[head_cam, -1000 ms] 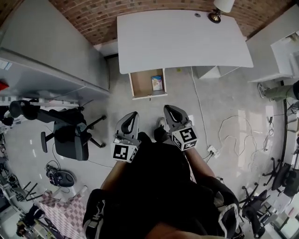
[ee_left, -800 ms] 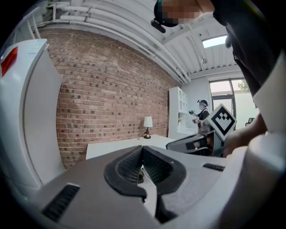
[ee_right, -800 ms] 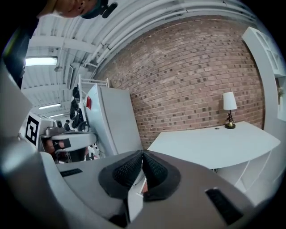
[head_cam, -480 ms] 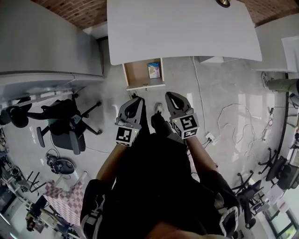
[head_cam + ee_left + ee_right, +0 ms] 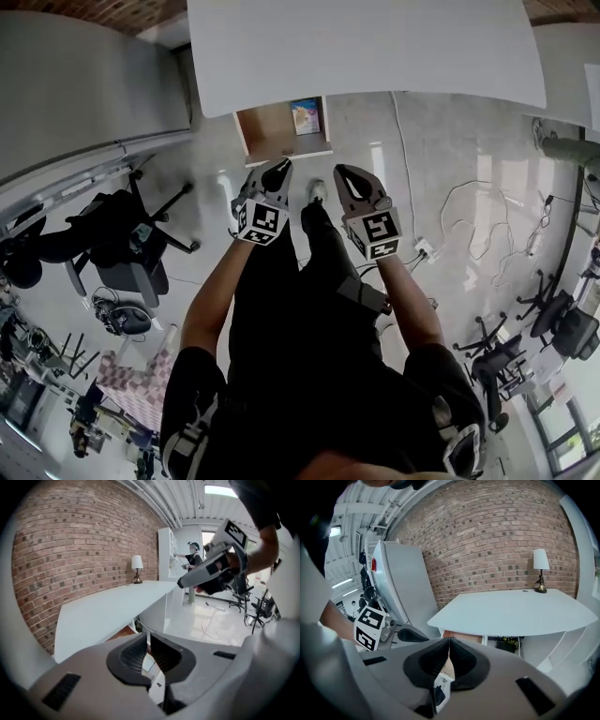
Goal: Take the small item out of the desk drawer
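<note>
Standing at the white desk (image 5: pixel 366 47), the person holds both grippers just short of the open drawer (image 5: pixel 265 133); left gripper (image 5: pixel 278 169) and right gripper (image 5: pixel 343 172) are each closed on nothing. The small printed item (image 5: pixel 305 116) lies in the drawer's right rear corner.

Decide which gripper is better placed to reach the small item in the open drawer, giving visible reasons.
Probably left: the left gripper sits just in front of the drawer, while the right gripper hangs beyond its right side. Both are shut.
</note>
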